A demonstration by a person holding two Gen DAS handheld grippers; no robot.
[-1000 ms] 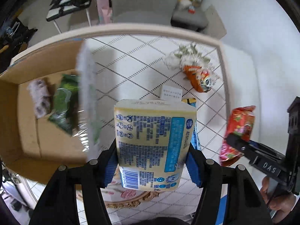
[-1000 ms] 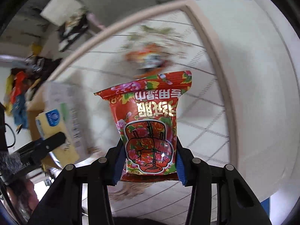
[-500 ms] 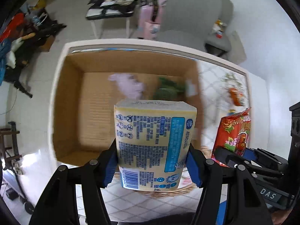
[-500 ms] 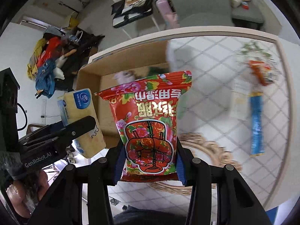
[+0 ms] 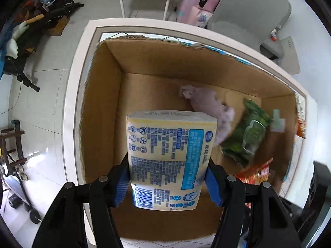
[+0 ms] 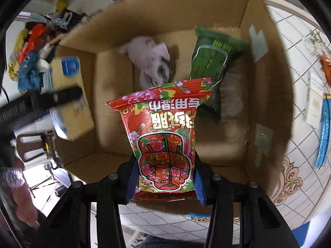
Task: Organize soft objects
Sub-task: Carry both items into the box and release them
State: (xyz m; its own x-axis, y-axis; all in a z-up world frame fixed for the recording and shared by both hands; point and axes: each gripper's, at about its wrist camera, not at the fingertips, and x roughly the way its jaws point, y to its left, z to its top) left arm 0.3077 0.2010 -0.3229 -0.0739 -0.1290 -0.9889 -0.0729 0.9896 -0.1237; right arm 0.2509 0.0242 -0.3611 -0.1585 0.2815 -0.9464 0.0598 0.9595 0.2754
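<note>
My left gripper (image 5: 167, 184) is shut on a yellow tissue pack (image 5: 168, 157) and holds it above the left part of an open cardboard box (image 5: 144, 66). My right gripper (image 6: 165, 184) is shut on a red flowered wipes pack (image 6: 165, 136) and holds it over the same box (image 6: 266, 95) near its front wall. On the box floor lie a pale purple cloth (image 5: 209, 105) (image 6: 151, 62) and a green pack (image 5: 246, 134) (image 6: 213, 62). The yellow pack and left gripper also show in the right wrist view (image 6: 68, 97). The red pack's edge shows in the left wrist view (image 5: 256, 171).
The box stands on a table with a white diamond-patterned cloth (image 6: 306, 144). A blue strip (image 6: 323, 130), a white card (image 6: 314, 101) and an orange packet (image 6: 325, 64) lie on it to the right. A grey chair (image 5: 252, 8) and floor clutter (image 5: 31, 24) lie beyond.
Both grippers have swung left from over the tablecloth to over the box, each still holding its pack. The box now fills both views.
</note>
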